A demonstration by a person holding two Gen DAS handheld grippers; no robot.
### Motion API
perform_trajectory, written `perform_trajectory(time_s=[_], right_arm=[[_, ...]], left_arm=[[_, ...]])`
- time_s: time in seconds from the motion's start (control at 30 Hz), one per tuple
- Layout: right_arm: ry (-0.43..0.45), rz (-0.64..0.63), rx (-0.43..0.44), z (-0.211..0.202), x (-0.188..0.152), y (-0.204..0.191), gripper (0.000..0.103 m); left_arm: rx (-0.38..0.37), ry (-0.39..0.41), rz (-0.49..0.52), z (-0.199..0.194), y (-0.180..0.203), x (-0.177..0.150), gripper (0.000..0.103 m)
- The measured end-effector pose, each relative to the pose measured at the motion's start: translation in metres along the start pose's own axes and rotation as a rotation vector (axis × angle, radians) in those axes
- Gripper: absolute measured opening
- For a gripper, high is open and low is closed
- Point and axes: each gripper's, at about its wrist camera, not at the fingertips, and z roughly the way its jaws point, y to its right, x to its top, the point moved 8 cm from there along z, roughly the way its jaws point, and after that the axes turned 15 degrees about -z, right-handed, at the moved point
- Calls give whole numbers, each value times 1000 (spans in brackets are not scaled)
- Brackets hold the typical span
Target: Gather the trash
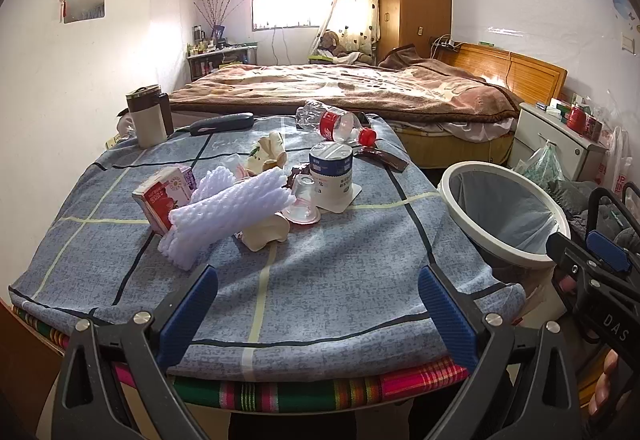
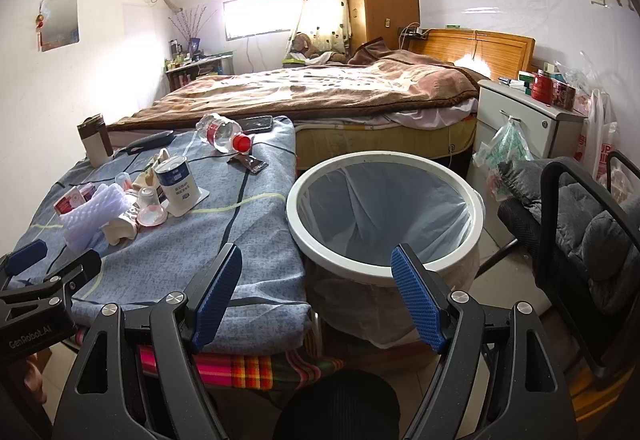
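Trash lies on the blue checked table cloth (image 1: 320, 280): a white foam net (image 1: 224, 203), a red-and-white carton (image 1: 164, 195), a white paper cup (image 1: 331, 175), a small clear cup (image 1: 303, 195), crumpled wrappers (image 1: 268, 151) and an empty clear bottle with red label and cap (image 1: 334, 124). A white-rimmed bin with a blue liner (image 1: 504, 211) stands right of the table, also in the right wrist view (image 2: 384, 211). My left gripper (image 1: 318, 300) is open and empty over the table's near edge. My right gripper (image 2: 316, 292) is open and empty at the bin's near rim.
A thermos (image 1: 146, 115), a dark remote-like object (image 1: 222, 123) and a phone (image 2: 258, 123) lie at the table's far side. A bed (image 1: 340, 87) stands behind. A white nightstand (image 2: 524, 119) and a dark chair (image 2: 580, 224) are right of the bin.
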Motion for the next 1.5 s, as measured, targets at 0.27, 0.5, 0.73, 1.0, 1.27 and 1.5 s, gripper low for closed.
perform_trajectory(time_s=[0.27, 0.5, 0.73, 1.0, 1.27, 1.5], right_arm=[[-4, 2, -3, -2, 1, 1, 78], [-4, 3, -4, -2, 1, 1, 78], [-4, 2, -5, -2, 0, 1, 78], [-4, 3, -4, -2, 0, 1, 78], [-4, 3, -6, -2, 1, 1, 78], [-3, 2, -5, -3, 1, 1, 78]], left_arm=[[-1, 0, -2, 0, -1, 0, 102], [1, -2, -1, 0, -2, 1, 102], [0, -3, -2, 0, -2, 1, 102], [3, 0, -1, 0, -3, 1, 102], [4, -1, 0, 0, -5, 1, 102], [5, 1, 0, 0, -6, 1, 102]])
